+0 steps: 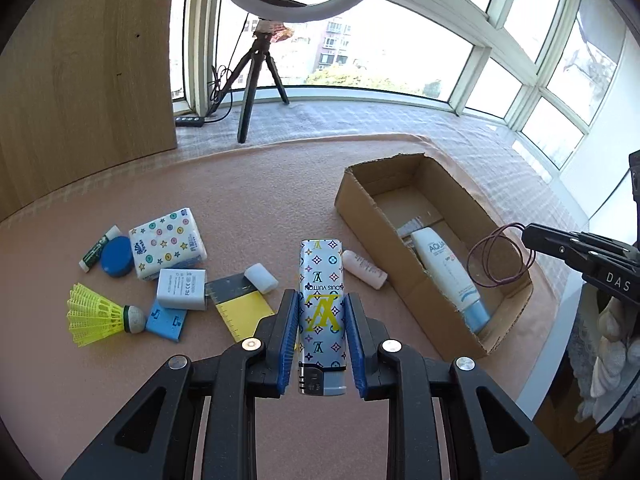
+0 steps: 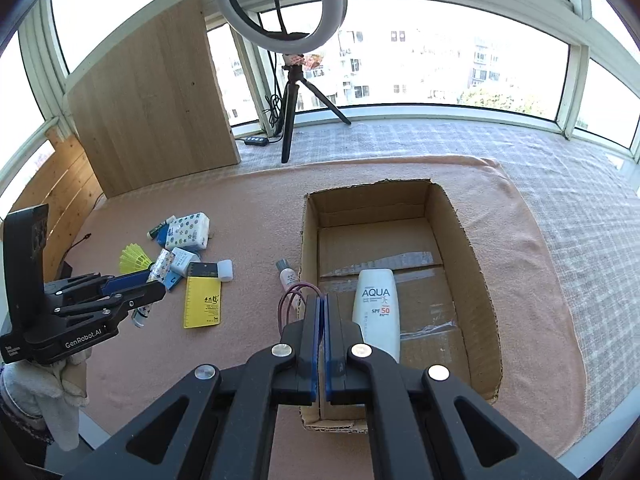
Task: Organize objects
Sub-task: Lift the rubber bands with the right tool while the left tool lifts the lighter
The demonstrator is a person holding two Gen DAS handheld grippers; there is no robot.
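My left gripper (image 1: 322,312) is shut on a patterned silver lighter (image 1: 321,304) and holds it above the pink cloth, left of the open cardboard box (image 1: 508,312). It also shows in the right wrist view (image 2: 158,280). My right gripper (image 2: 322,300) is shut on a thin purple hair tie (image 2: 290,300) above the box's (image 2: 472,240) near left wall. The hair tie (image 1: 500,256) hangs over the box in the left wrist view. A white AQUA sunscreen tube (image 2: 378,308) lies inside the box.
On the cloth left of the box lie a tissue pack (image 1: 168,248), white adapter (image 1: 182,288), yellow shuttlecock (image 1: 96,314), yellow ruler card (image 1: 240,308), blue tin (image 1: 117,256), lip balm (image 1: 98,248), white eraser (image 1: 261,278), small white bottle (image 1: 364,268). A tripod (image 1: 256,80) and wooden board (image 1: 88,60) stand behind.
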